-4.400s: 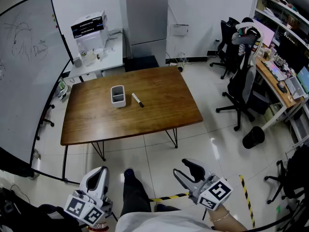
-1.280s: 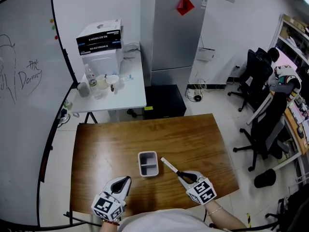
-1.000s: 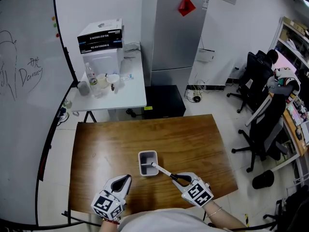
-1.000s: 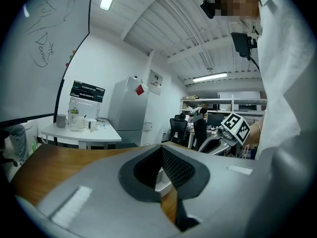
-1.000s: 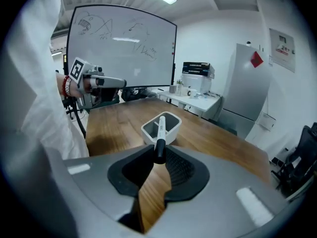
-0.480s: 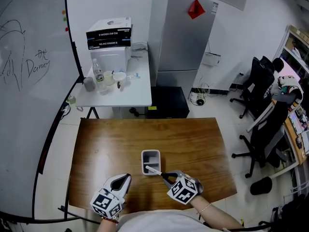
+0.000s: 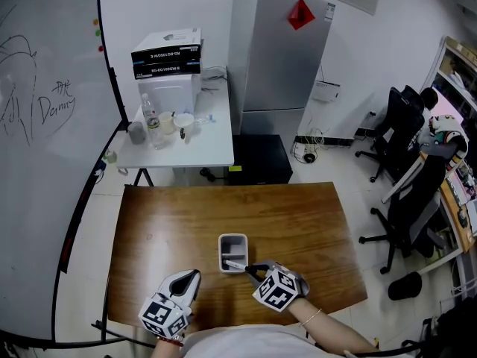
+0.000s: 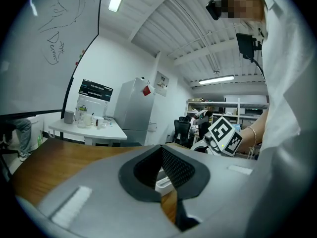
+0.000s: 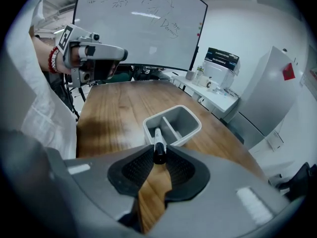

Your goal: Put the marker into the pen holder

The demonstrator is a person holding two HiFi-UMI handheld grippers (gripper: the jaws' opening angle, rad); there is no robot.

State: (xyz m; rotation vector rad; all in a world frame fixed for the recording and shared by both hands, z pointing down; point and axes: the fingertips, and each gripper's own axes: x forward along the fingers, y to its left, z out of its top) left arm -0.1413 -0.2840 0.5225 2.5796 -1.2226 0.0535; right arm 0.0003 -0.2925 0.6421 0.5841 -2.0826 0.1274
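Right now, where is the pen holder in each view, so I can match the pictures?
Head view: pen holder on the near-centre of the wooden table.
Left gripper view: low centre, a pale sliver glimpsed between the jaws, probably it.
Right gripper view: centre, just beyond the marker in the jaws.
Shared landmark: the grey fridge with a red diamond, behind the table in all three.

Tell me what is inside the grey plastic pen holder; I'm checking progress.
The black-and-white marker, clamped in the right gripper, pokes its white end into one compartment of the grey plastic pen holder; the other looks empty. The near wall hides how deep it reaches.
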